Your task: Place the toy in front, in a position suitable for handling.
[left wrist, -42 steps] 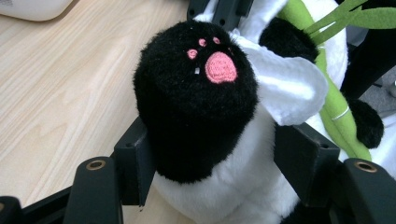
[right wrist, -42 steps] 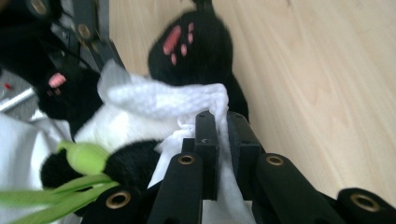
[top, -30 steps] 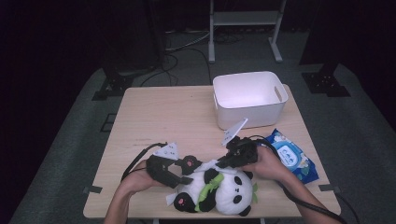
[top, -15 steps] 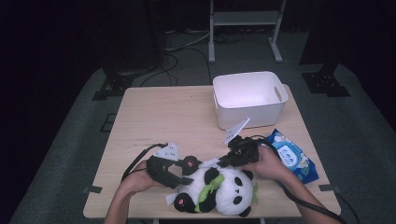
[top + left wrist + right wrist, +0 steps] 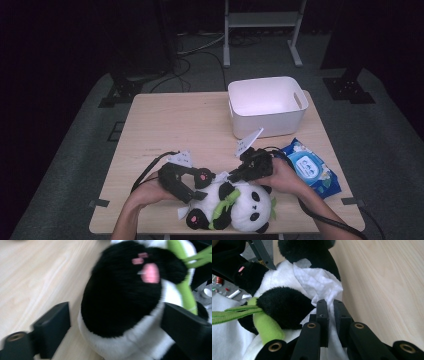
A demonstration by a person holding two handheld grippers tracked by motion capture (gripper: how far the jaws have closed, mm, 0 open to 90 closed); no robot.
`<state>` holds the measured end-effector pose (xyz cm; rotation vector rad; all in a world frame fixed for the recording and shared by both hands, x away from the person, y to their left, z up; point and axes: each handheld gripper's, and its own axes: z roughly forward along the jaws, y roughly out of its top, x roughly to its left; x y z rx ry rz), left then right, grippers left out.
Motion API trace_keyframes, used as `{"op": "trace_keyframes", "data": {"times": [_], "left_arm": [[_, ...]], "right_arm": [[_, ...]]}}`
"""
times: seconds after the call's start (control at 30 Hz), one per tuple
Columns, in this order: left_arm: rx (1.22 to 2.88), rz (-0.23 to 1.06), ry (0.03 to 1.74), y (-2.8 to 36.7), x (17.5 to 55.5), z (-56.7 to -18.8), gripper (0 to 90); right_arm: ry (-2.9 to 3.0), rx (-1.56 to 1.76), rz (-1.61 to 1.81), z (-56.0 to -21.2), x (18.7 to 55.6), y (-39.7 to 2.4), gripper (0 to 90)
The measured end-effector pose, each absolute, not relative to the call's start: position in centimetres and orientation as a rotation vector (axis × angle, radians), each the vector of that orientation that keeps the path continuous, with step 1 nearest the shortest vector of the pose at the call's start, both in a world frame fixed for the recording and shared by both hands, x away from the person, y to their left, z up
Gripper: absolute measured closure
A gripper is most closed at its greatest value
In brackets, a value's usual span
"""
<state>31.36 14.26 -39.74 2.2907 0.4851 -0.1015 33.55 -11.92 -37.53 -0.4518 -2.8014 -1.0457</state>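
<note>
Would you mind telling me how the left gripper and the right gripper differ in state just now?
The left gripper has just opened wide, jaws either side of the panda's foot without pressing; the right gripper is shut on a white wipe. In the high view, the left sits at the panda's foot, the right at its belly. Both have black jaws.

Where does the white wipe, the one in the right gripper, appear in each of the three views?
High view: white wipe at bottom centre, on the panda's upper edge.
Left gripper view: I cannot find it.
Right gripper view: wipe at centre, running down between the shut jaws.
Shared landmark: the panda's green bamboo.
</note>
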Motion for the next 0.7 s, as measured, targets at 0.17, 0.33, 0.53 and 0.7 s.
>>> {"op": "trace_keyframes", "data": {"times": [0.17,0.33,0.53,0.7], "left_arm": [[2.272,-0.174,0.472,14.1,31.7,-40.0,5.0],[2.266,-0.206,0.430,13.7,32.1,-39.9,6.6],[2.275,-0.246,0.379,13.0,32.2,-40.1,14.6],[2.264,-0.205,0.382,13.3,32.1,-40.0,32.5]], "right_arm": [[-2.801,-0.440,-1.050,-37.7,33.6,-11.8,83.3],[-2.797,-0.431,-1.048,-37.8,33.6,-11.4,83.3],[-2.809,-0.409,-1.040,-37.7,33.3,-10.9,83.3],[-2.821,-0.418,-1.035,-37.6,33.3,-11.0,83.3]]}}
